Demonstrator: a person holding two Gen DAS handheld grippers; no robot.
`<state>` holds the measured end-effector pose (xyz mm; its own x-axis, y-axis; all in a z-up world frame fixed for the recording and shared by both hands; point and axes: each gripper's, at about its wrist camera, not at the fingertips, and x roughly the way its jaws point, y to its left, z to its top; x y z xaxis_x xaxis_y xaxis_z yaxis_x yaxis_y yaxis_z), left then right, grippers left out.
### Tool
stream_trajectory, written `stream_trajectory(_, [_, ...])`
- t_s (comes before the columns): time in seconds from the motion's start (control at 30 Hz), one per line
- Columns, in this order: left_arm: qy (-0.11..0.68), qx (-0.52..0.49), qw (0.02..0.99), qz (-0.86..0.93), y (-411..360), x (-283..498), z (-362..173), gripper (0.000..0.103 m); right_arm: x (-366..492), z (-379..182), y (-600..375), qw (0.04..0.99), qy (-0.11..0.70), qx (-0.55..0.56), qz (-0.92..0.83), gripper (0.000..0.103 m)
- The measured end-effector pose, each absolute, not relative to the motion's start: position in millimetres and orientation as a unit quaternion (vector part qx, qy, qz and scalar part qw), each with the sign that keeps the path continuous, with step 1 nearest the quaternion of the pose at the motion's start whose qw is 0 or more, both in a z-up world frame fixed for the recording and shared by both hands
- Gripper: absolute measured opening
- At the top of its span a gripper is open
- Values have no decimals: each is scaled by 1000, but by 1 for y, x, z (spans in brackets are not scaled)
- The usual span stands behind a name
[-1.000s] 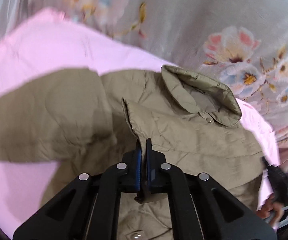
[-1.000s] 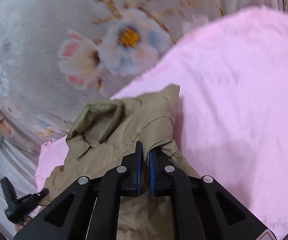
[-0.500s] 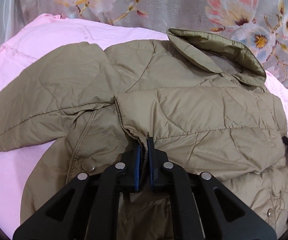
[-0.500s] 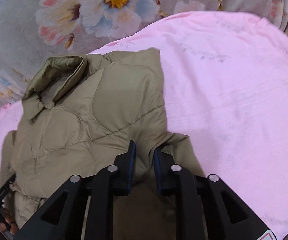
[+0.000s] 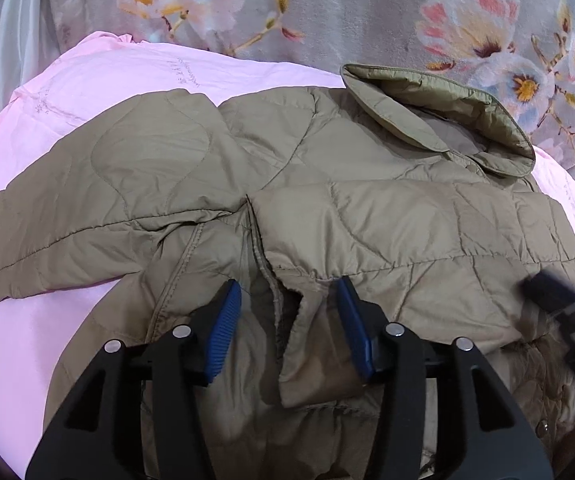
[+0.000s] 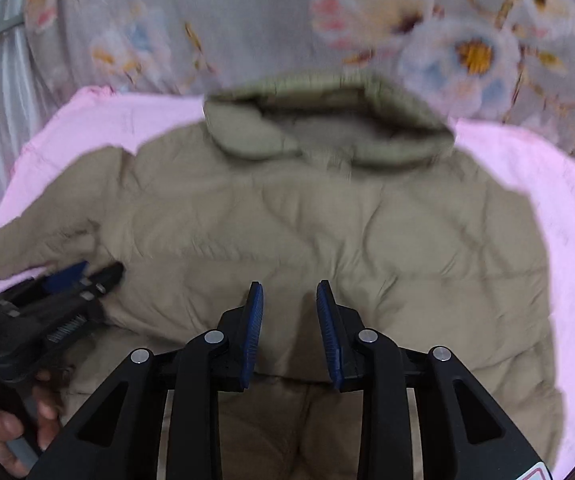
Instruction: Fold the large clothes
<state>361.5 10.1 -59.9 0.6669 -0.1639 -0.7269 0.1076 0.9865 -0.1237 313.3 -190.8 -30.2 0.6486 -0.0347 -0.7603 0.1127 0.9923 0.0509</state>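
Observation:
A tan quilted jacket [image 5: 367, 220] lies front up on a pink sheet [image 5: 27, 340], collar [image 5: 447, 120] at the far side. One sleeve is folded across the chest, and its cuff [image 5: 311, 344] lies loose between the pads of my left gripper [image 5: 287, 284], whose jaws are opening. The other sleeve [image 5: 67, 220] stretches out to the left. In the right wrist view the jacket [image 6: 327, 220] is blurred. My right gripper [image 6: 289, 286] hovers over its middle, jaws opening, nothing between them. The left gripper [image 6: 67, 280] shows at the left edge of that view.
A grey floral cloth [image 5: 367, 12] lies behind the pink sheet [image 6: 567, 240]. The right gripper [image 5: 559, 300] is blurred at the jacket's right edge. A person's hand [image 6: 15, 432] holds the left gripper's handle at the lower left.
The left gripper lowered the folded sleeve onto the chest, then its jaws parted and released the cuff. The right gripper let go of the jacket's edge and swung across to face the collar.

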Motion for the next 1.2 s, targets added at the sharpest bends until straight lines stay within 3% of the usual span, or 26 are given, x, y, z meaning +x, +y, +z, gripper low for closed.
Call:
stream_trajectory(0.6, [401,-14,914,-65,3,363,-60,54,315,-43,-186,907,414,40,-61,29])
stream_trajectory(0.67, [393,-37,916,-75,10,361,-58,62,315,-44,-188,907,414,46,-59,29])
stream_trajectory(0.77, [348,-138,923,-92,49,344,-43,78,315,-44,-191,907,413,56,-55,29])
stream_trajectory(0.83, [341,-182,918,-83,77,333,-37,82,315,-44,-191,907,413,58,-56,30])
stream_trajectory(1.2, [364,-373,842,142,340,283,-60,82,314,-43,-189,909,410,47,-62,30])
